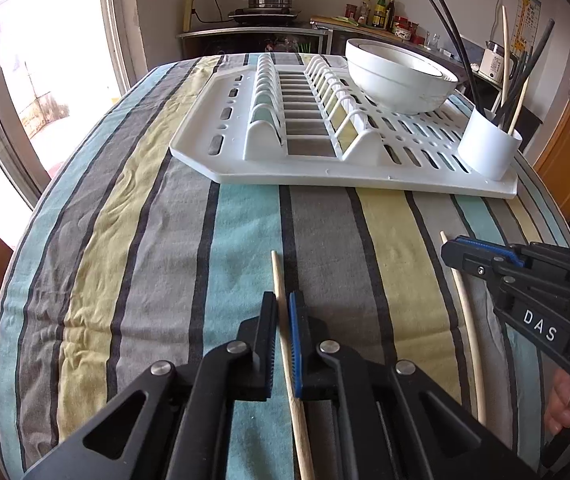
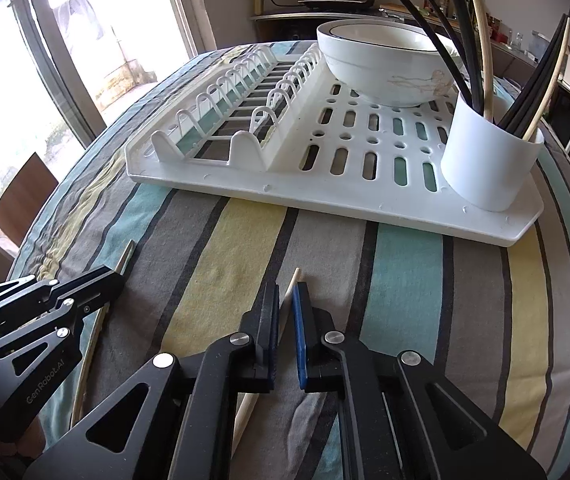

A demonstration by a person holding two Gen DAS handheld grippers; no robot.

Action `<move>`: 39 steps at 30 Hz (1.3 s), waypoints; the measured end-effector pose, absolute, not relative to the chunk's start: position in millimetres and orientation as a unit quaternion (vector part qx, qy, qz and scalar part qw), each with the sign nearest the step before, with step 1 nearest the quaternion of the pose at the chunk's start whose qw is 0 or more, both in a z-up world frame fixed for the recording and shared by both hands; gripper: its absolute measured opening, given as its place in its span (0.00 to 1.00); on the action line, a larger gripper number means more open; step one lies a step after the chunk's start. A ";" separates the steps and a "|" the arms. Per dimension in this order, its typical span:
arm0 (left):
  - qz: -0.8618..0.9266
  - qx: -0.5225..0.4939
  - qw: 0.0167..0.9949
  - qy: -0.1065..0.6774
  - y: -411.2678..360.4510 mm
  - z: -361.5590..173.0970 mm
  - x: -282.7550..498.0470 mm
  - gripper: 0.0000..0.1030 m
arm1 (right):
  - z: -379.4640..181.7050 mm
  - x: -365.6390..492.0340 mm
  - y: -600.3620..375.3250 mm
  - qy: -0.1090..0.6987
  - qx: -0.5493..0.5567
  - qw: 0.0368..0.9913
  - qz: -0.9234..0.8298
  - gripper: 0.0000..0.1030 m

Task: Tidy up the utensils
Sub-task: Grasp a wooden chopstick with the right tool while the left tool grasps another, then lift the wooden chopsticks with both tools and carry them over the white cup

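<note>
Clamping one pale chopstick (image 1: 285,320) in your left hand-held gripper (image 1: 284,300) & another (image 2: 289,294) in the right (image 2: 285,292), both low over the desk (image 1: 165,240), you've most sticks already in the white cup (image 2: 489,160).

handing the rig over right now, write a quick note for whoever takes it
Left gripper: shut on a wooden chopstick lying on the striped tablecloth.
Right gripper: shut on the second wooden chopstick, also on the cloth.
Done: the white holder on the drying rack already has dark and pale chopsticks; a bowl sits on the rack.
Left: lift both chopsticks and probably drop them into the holder.
</note>
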State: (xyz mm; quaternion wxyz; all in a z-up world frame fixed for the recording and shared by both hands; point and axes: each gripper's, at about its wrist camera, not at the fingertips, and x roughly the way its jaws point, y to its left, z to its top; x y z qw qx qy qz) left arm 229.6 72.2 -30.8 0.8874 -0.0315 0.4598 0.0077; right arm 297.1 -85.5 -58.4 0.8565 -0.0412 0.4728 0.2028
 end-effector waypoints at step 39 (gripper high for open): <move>-0.065 -0.050 0.947 0.311 55.6 82.5 142.3 0.06 | 63.2 189.2 -150.0 0.290 -0.018 0.917 0.272 0.04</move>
